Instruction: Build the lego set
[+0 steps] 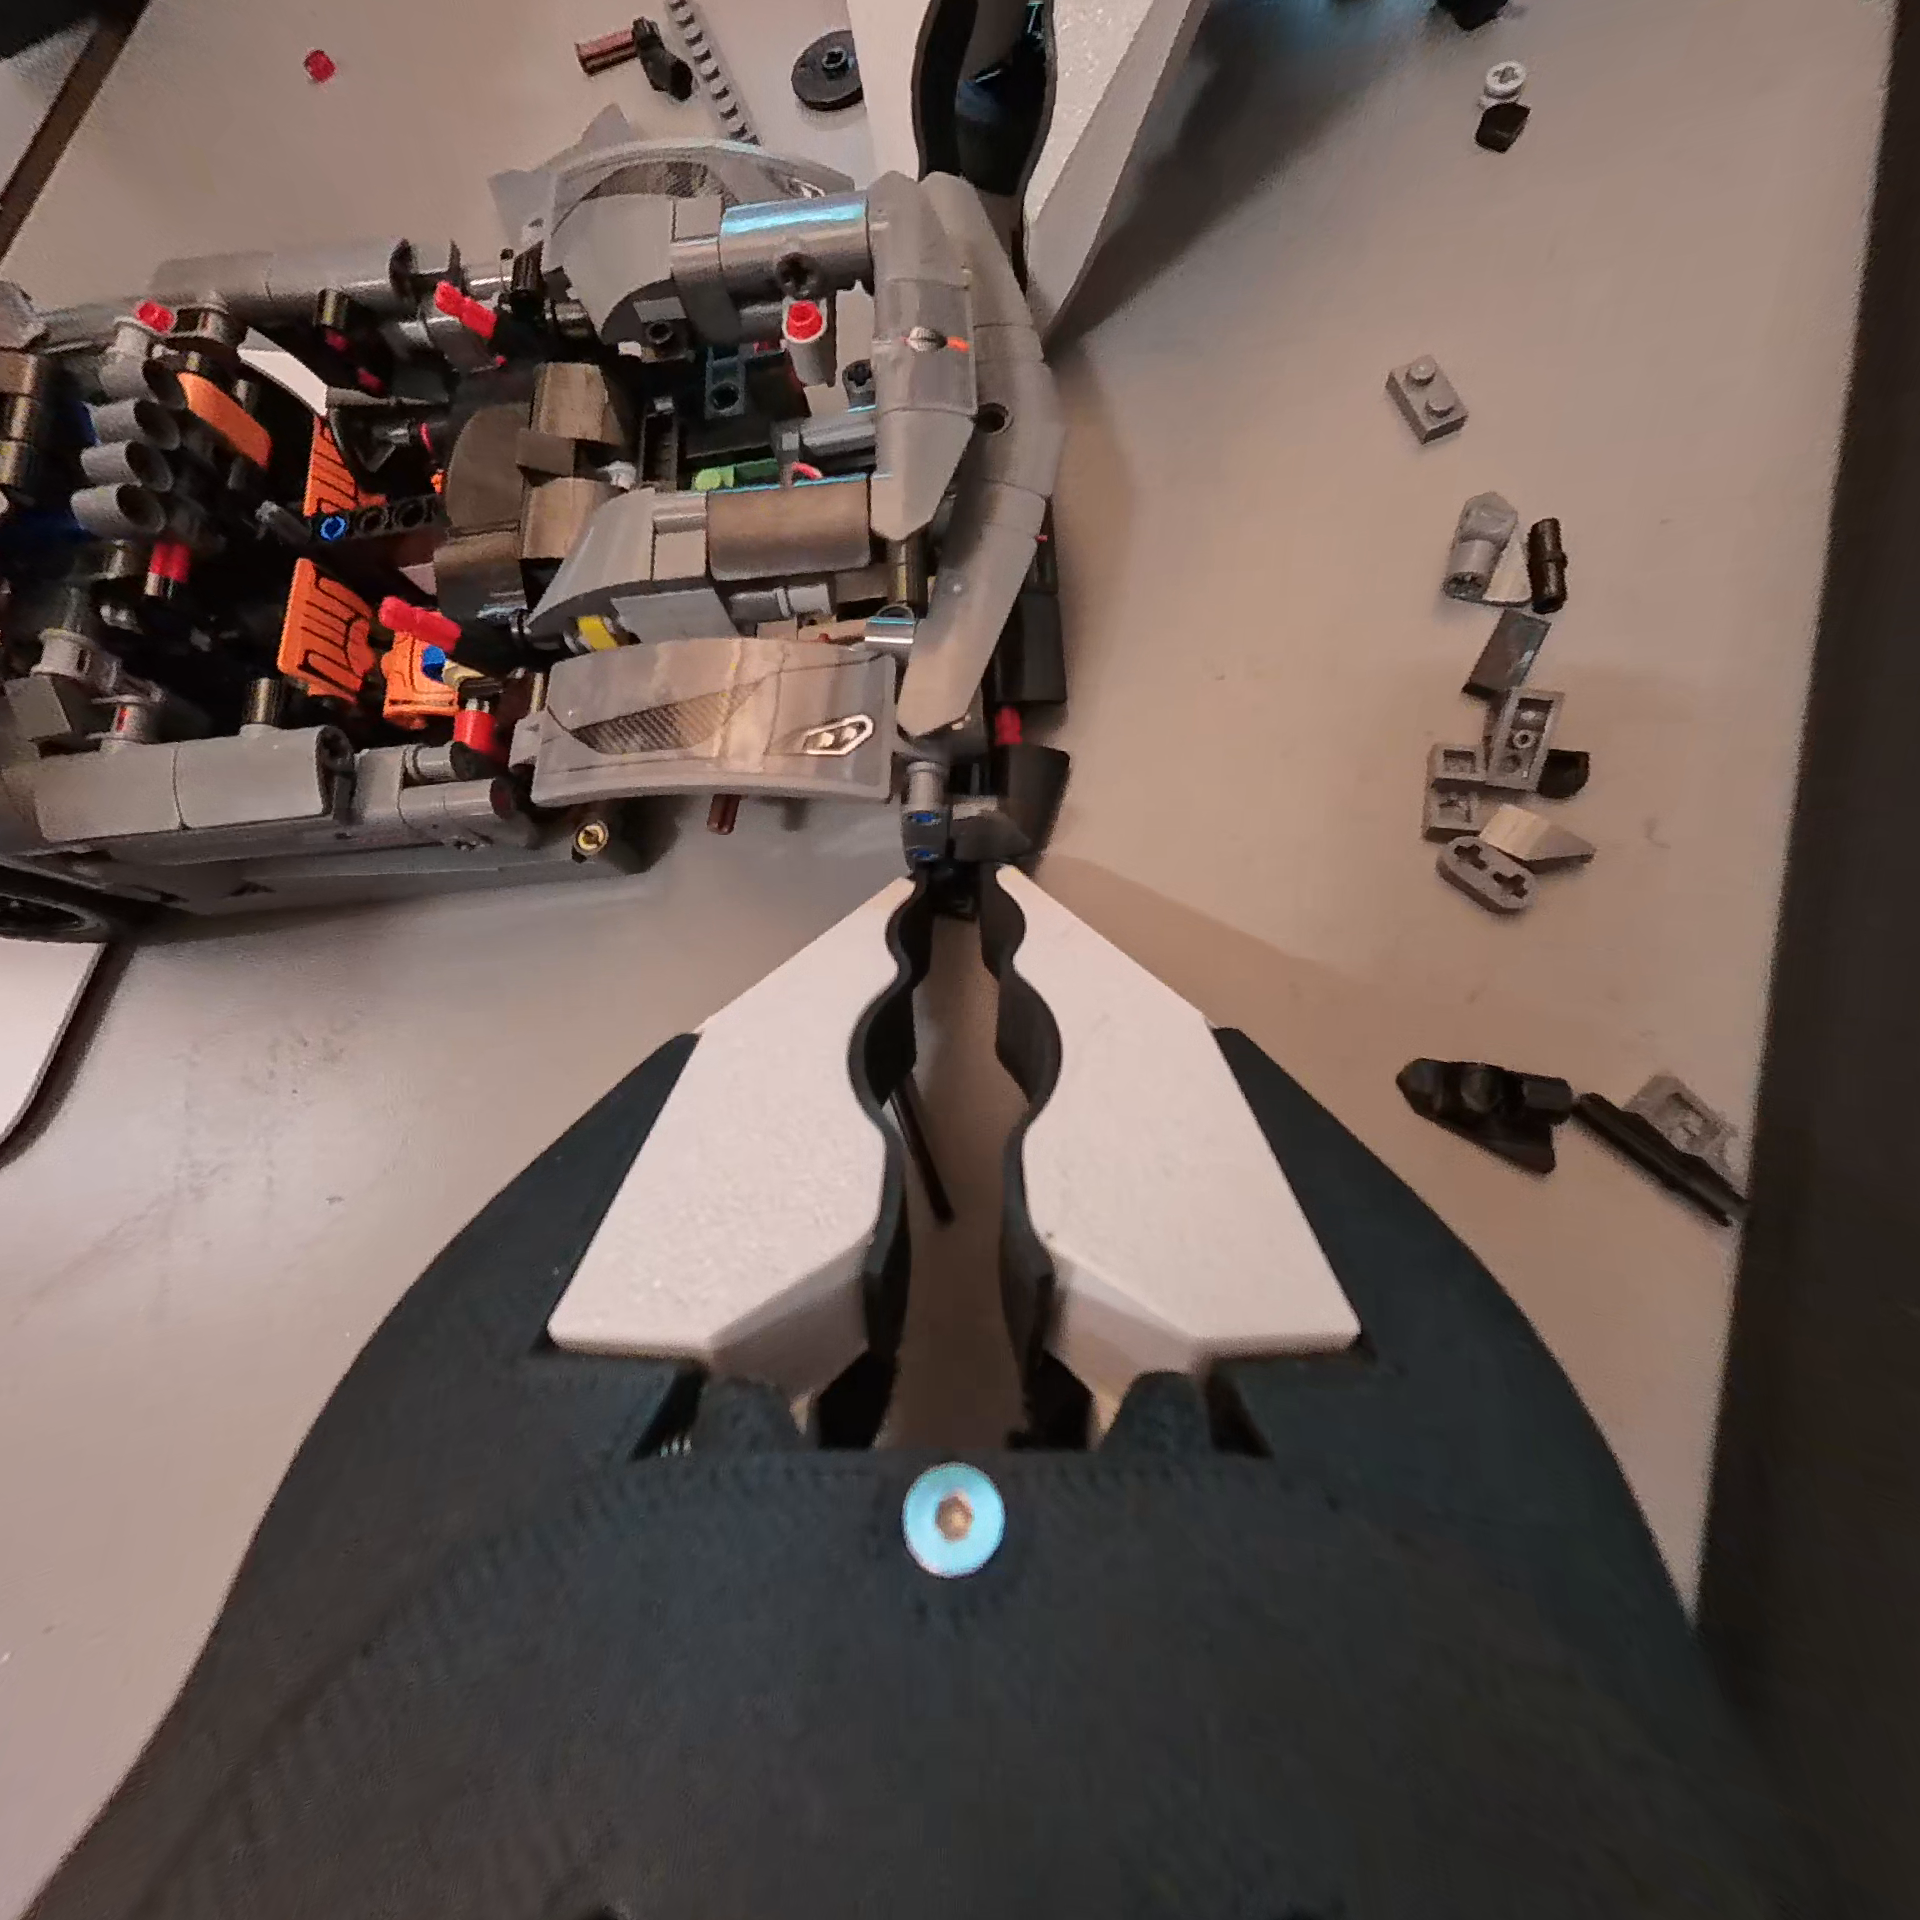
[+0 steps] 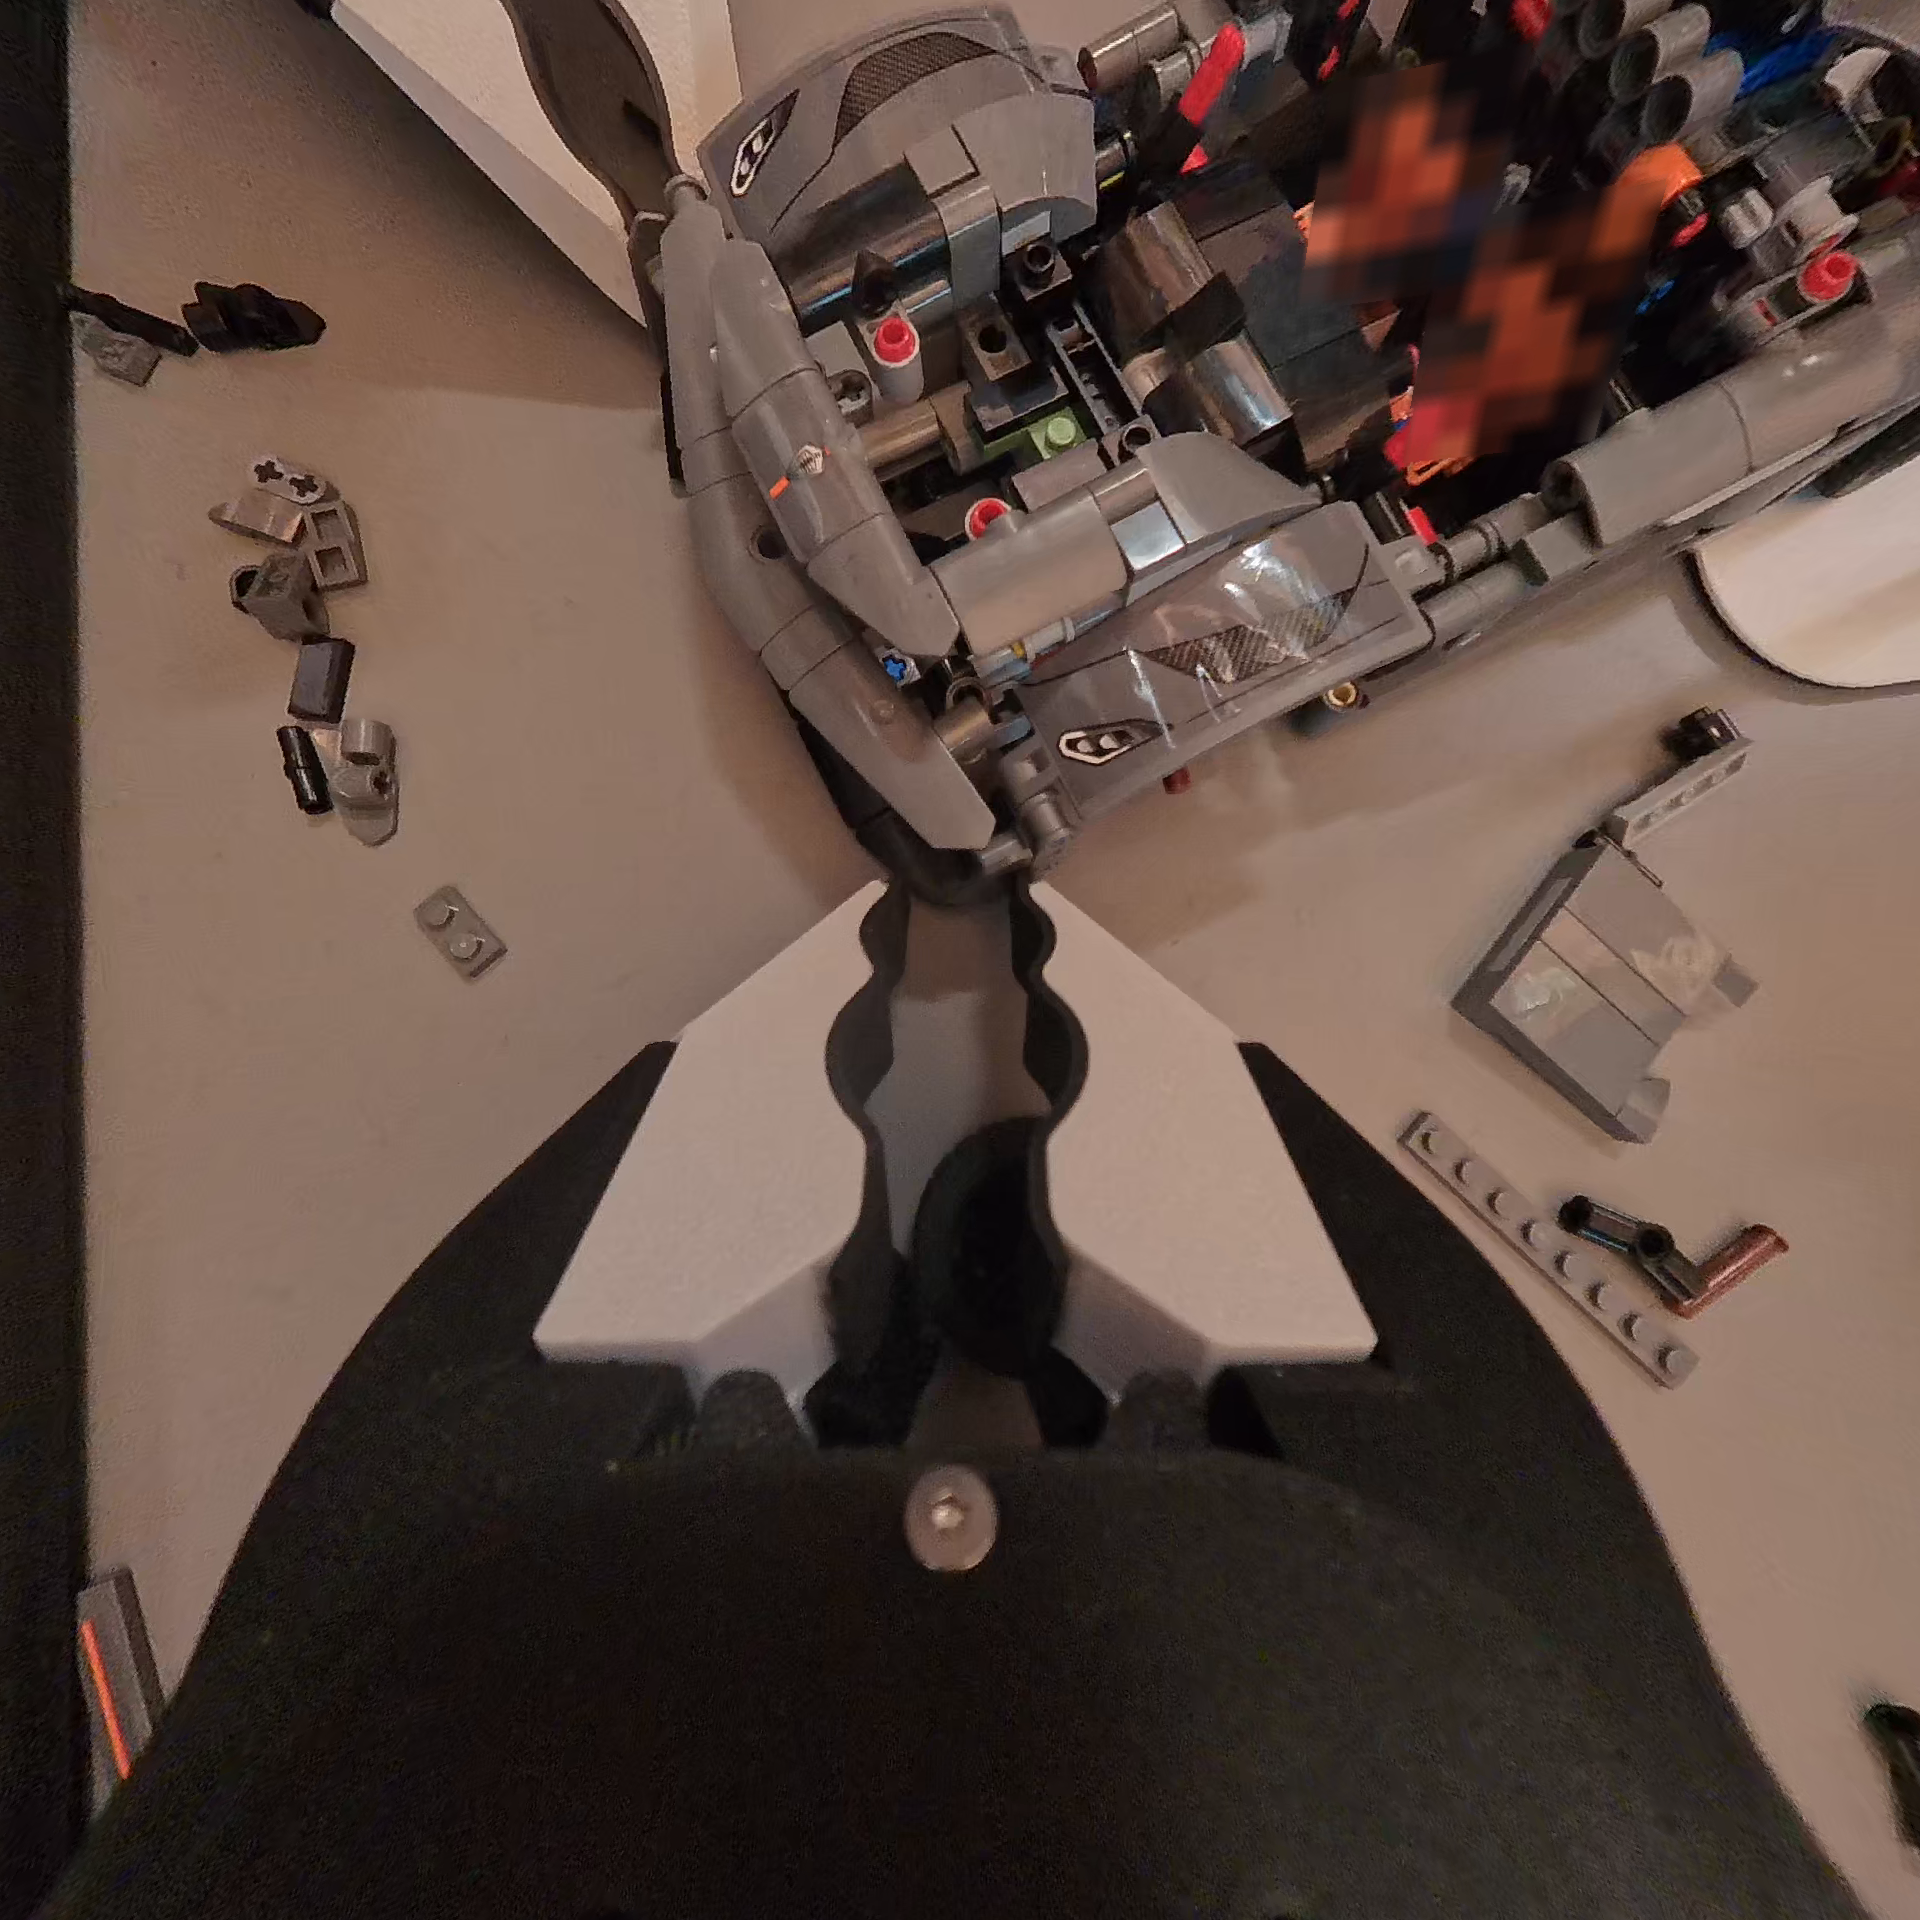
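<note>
we see the pale bench carrying the grey lego car, half built, its orange and red inner parts showing, and lying across the upper left of the left wrist view. both tongs meet it at the front bumper end. the left tongs are drawn narrow, their tips pinched on a small dark piece at one corner of the car's nose; we cannot quite tell where that piece ends. the right tongs are likewise narrow, closed on the black part under the curved grey bumper. a grey windscreen panel lies to the right of them. small loose grey and black pieces sit scattered near the bench's dark edge.
</note>
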The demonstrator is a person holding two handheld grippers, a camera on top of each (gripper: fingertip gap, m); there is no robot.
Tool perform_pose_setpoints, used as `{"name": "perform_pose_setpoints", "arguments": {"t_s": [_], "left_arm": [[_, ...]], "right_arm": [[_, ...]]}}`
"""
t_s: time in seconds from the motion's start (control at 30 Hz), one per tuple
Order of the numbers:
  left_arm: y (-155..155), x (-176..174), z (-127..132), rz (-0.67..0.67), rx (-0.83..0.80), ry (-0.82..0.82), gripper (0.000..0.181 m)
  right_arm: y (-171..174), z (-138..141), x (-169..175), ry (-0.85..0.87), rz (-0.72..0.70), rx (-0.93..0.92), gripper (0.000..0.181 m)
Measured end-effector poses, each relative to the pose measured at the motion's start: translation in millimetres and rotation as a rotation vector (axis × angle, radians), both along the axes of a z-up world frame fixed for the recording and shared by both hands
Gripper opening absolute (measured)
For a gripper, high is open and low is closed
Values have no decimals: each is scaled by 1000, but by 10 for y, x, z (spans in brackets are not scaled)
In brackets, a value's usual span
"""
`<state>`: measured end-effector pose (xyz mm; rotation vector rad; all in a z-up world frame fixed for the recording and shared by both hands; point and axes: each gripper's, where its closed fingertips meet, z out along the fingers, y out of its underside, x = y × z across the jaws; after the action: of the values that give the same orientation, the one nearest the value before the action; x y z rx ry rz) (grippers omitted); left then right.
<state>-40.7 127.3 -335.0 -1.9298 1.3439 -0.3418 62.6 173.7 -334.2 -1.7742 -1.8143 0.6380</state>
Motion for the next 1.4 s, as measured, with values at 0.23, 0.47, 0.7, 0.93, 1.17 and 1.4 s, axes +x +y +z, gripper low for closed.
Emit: {"name": "perform_pose_setpoints", "arguments": {"t_s": [0.23, 0.47, 0.7, 0.93, 1.17, 1.4], "left_arm": [[2, 7, -3, 19, 1, 4, 4], [8, 13, -1, 23, 35, 32, 4], [6, 23, -1, 40, 49, 68, 3], [21, 22, -1, 53, 63, 51, 4], [19, 52, -1, 53, 66, 52, 4], [23, 63, 1, 86, 64, 78, 3]], "right_arm": [[3, 1, -3, 0, -6, -4, 17], [10, 1, -5, -2, -17, -9, 17], [9, -1, -2, -10, -44, -30, 17], [-20, 10, -12, 0, -72, -66, 29], [26, 12, -32, 1, -137, -80, 27], [45, 3, -39, -7, -158, -58, 25]]}}
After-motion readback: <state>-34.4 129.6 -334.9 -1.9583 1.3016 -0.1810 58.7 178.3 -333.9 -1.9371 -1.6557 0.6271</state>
